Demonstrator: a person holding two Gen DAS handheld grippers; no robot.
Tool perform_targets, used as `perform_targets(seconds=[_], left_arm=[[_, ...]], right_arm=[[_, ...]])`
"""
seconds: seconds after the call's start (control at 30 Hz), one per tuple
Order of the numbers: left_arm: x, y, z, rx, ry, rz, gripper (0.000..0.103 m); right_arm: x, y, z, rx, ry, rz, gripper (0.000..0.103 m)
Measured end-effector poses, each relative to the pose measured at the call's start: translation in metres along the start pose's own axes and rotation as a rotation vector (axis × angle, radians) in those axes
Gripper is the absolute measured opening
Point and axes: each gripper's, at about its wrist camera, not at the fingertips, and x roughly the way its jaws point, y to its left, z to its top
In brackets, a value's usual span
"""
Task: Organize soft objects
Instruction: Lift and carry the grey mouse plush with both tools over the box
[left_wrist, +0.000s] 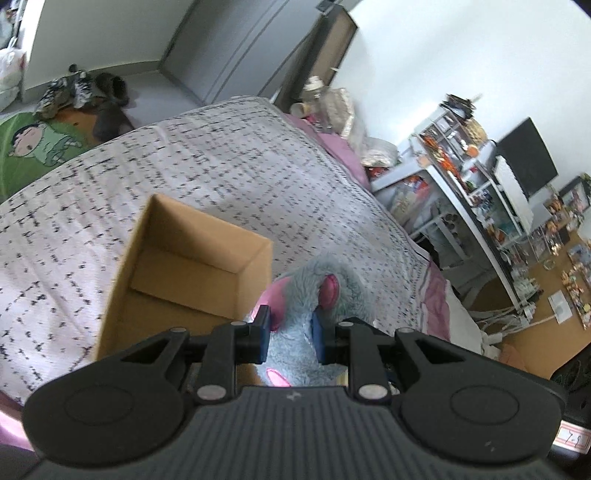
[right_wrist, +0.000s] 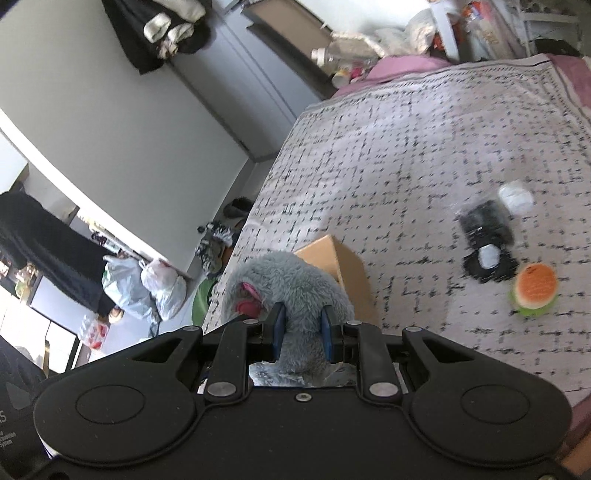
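grey plush toy (left_wrist: 295, 332) clamped by both tongs beside cardboard box (left_wrist: 192, 266).

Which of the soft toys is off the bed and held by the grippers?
The grey plush, clamped by both the right gripper and left gripper. The burger toy and black toy lie on the bedspread.

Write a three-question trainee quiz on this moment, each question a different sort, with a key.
1. True or false: both grippers are shut on the grey plush toy.
2. Which lies nearest the burger plush on the bedspread? A) black plush B) cardboard box C) a blue ball
3. Fill in: the cardboard box looks ____ inside.

Key
1. True: the left gripper and the right gripper each pinch its fur.
2. A
3. empty
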Motion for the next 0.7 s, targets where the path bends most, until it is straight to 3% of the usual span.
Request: perform_targets(seconds=[0.7], left_arm=[[0.033,0.081,0.024,-0.087,0.063,0.138,0.022]], right_arm=[[0.096,0.023,-0.015,0.001,0.164,-0.006,0.022]])
